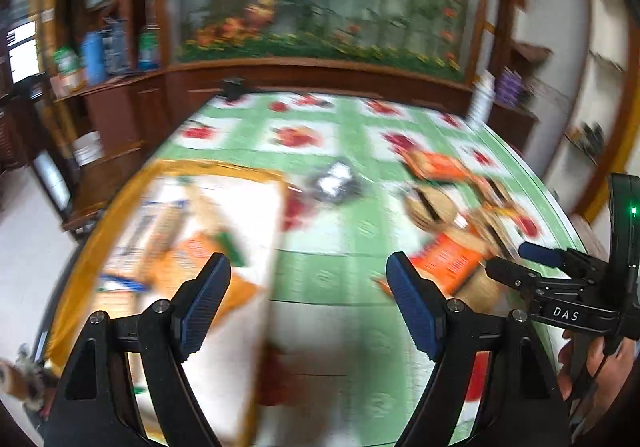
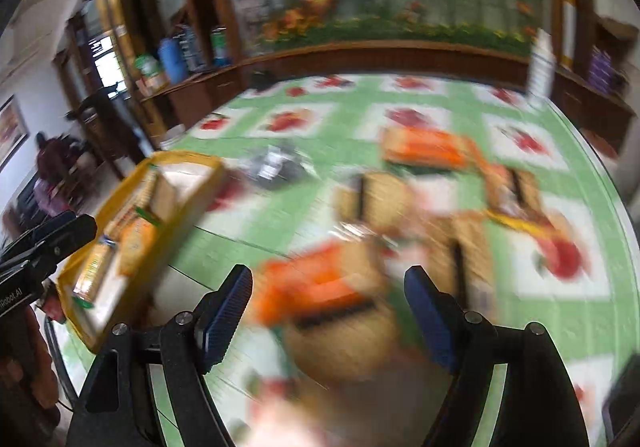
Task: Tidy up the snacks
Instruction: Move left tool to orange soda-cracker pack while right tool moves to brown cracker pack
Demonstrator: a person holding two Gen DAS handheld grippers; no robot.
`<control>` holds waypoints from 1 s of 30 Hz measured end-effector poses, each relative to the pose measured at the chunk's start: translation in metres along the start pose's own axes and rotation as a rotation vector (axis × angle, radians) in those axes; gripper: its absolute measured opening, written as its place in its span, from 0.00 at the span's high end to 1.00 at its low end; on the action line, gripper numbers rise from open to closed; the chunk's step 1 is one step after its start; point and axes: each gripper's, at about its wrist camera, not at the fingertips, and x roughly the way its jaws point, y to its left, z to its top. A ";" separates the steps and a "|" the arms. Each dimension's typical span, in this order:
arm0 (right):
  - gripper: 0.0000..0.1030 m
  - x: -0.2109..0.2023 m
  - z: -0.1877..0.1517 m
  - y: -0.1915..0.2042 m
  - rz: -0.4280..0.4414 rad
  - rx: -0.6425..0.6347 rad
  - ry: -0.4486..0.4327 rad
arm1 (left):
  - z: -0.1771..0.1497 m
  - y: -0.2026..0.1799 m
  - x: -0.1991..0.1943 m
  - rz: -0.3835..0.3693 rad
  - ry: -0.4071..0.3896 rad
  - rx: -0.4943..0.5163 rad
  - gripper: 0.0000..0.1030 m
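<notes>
Snacks, loose lot: orange-and-tan packets [image 2: 320,283] scattered over the right half of a table under a green checked cloth [image 1: 340,279] printed with red fruit. All badly blurred; I cannot give an exact count or read any label. One flat orange packet [image 2: 424,149] lies farther back, and a dark packet with a white label [image 1: 334,183] sits alone near the middle of the cloth.

Snacks, stored lot: several packets, orange and tan among them, already lie in a yellow-rimmed tray [image 1: 100,231] on the left side of the table.

Right gripper [image 2: 328,315]: its jaws stand wide apart, with nothing clamped. The nearest orange-and-tan packet shows in the gap between the blue pads [image 2: 224,315], but I judge it to be lying on the cloth below, not held. Blur keeps me from saying whether a pad touches it.

Left gripper [image 1: 308,303]: jaws well apart and empty, hanging over the tray's right edge and the bare cloth beside it.

Step in hand, as I judge it: a pick from the loose pile, part-way through the sort, since the tray holds some packets and more lie outside it.

Next move calls for: steadying my right hand over the nearest packet, lowering until the pads straddle its edges, then closing. Thin foil may slip or crumple, so I want a square grip.
</notes>
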 end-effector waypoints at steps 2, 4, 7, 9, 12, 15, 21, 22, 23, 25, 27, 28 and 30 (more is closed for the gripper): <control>0.22 -0.006 -0.013 -0.018 -0.019 0.025 0.011 | 0.001 -0.017 0.012 -0.069 0.041 0.063 0.22; 0.22 -0.009 -0.024 -0.033 -0.036 0.046 0.022 | 0.002 -0.035 0.028 -0.142 0.093 0.135 0.22; 0.22 -0.014 -0.034 -0.049 -0.046 0.059 0.031 | 0.006 -0.058 0.047 -0.212 0.149 0.226 0.22; 0.22 -0.016 -0.034 -0.058 -0.048 0.068 0.026 | 0.008 -0.071 0.059 -0.227 0.173 0.271 0.22; 0.22 -0.012 -0.026 -0.067 -0.052 0.087 0.018 | 0.012 -0.081 0.073 -0.267 0.218 0.312 0.22; 0.22 -0.001 -0.013 -0.079 -0.058 0.121 0.029 | 0.014 -0.089 0.083 -0.316 0.253 0.342 0.22; 0.27 0.028 0.004 -0.088 -0.057 0.126 0.092 | 0.016 -0.097 0.099 -0.361 0.294 0.394 0.22; 0.28 0.032 0.005 -0.088 -0.062 0.120 0.101 | 0.015 -0.098 0.102 -0.359 0.308 0.398 0.22; 0.29 0.037 0.005 -0.088 -0.066 0.118 0.111 | 0.015 -0.098 0.106 -0.356 0.317 0.403 0.22; 0.34 0.044 0.004 -0.090 -0.061 0.124 0.124 | 0.015 -0.099 0.112 -0.362 0.334 0.404 0.22; 0.37 0.050 0.002 -0.092 -0.057 0.130 0.137 | 0.013 -0.099 0.118 -0.378 0.355 0.396 0.22; 0.38 0.050 0.002 -0.092 -0.060 0.126 0.131 | 0.013 -0.099 0.121 -0.388 0.364 0.392 0.22; 0.40 0.051 0.002 -0.093 -0.060 0.125 0.130 | 0.013 -0.099 0.123 -0.419 0.377 0.379 0.22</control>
